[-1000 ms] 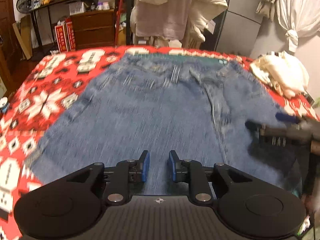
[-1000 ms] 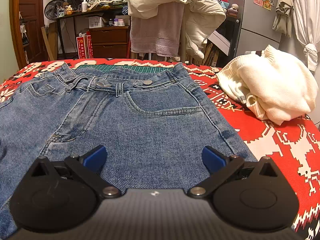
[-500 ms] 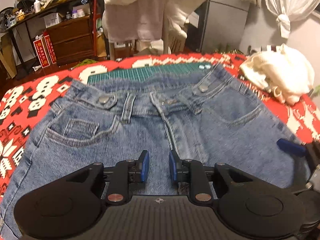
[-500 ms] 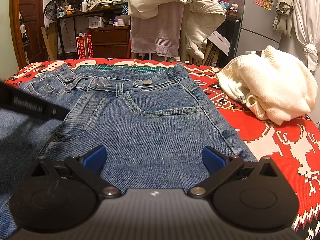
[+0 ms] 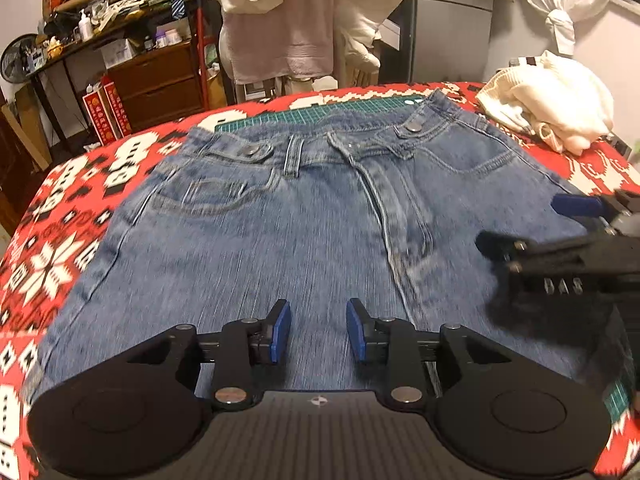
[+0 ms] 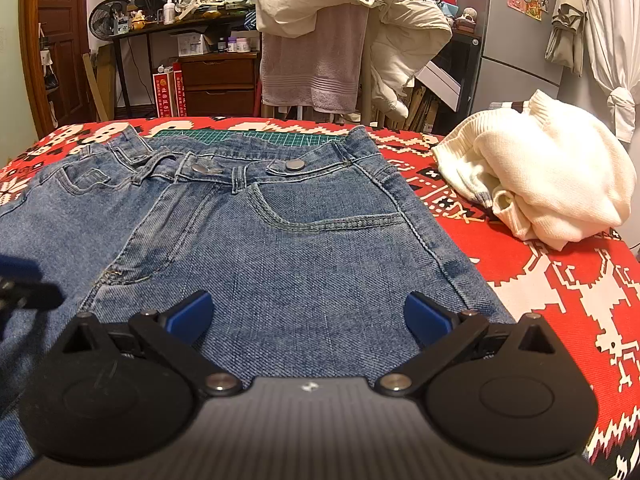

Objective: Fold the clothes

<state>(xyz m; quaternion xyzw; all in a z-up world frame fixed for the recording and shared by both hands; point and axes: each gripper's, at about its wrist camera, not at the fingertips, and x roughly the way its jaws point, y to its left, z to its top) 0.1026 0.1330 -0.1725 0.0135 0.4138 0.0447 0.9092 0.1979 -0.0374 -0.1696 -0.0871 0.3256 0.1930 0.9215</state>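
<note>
Two grippers are shown above jeans [image 5: 304,216] laid flat, waistband away from the fingers, on a red patterned cloth [image 6: 560,280]. Left gripper [image 5: 315,336]: fingers parted by a narrow gap, nothing grasped, denim directly below. Right gripper [image 6: 308,316]: fingers spread wide, released, over the pocket side. A cream sweater [image 6: 552,184] is seen right of the right fingers.

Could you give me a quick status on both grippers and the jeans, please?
Left hand-held gripper part open, empty, over the jeans. Right hand-held gripper wide open, empty. Jeans flat, unfolded. Cream sweater beside them, not in the way.
</note>
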